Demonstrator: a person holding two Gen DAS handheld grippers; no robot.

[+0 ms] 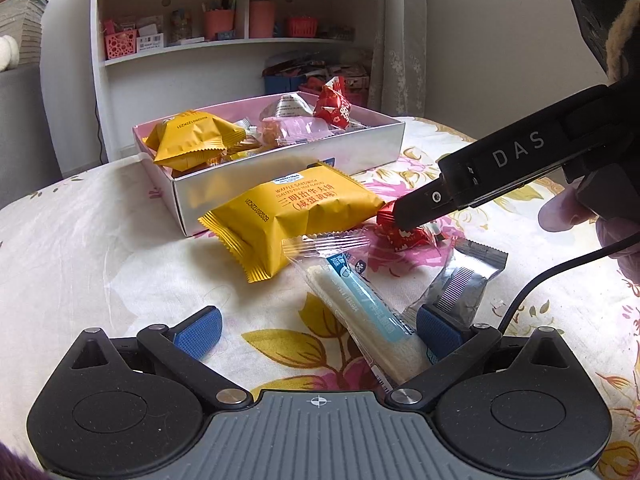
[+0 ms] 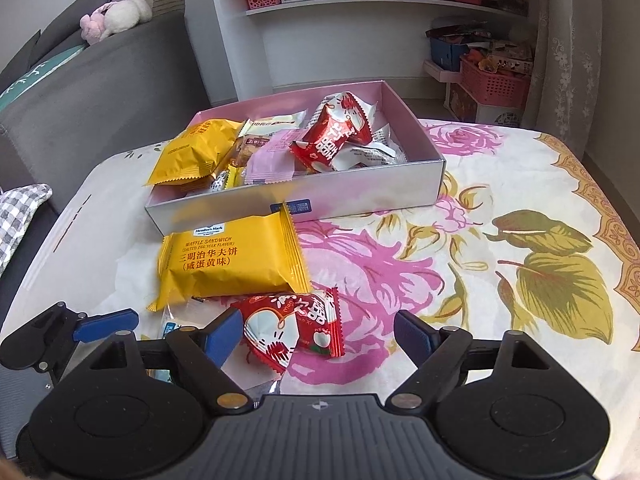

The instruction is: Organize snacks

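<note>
Snacks lie partly sorted: several still sit loose on the flowered cloth (image 2: 520, 208), the rest already in the open box (image 2: 420, 184) toward its far edge. Nearest, the right gripper (image 2: 320, 336) has its jaws wide, straddling a red candy packet (image 2: 292, 328); the left blue pad (image 2: 224, 336) is at or just beside the wrapper's edge, the right pad stands clear, so nothing is gripped yet. My worry is that the crinkly foil is puffy and slick, and a close from this offset could push it sideways or catch only a serrated fin, letting it slip on the lift. The left gripper (image 1: 316, 328) also stands wide, with a clear-wrapped white stick (image 1: 360, 308) lying between its pads and a silver foil sachet (image 1: 460, 284) touching its right pad; closing there might snag both at once. Just past the red packet rests a yellow waffle pack (image 2: 232, 260), a plump matte pillow with zigzag-crimped ends, lying just in front of the box's near wall and overlapping the stick's clear end. Beyond it the box is shallow and rectangular, pale glossy card outside and pink inside, holding another yellow pack (image 2: 196, 152), a pink pouch and a second red packet (image 2: 336, 132) heaped high enough that a careless drop could knock pieces over the rim.
</note>
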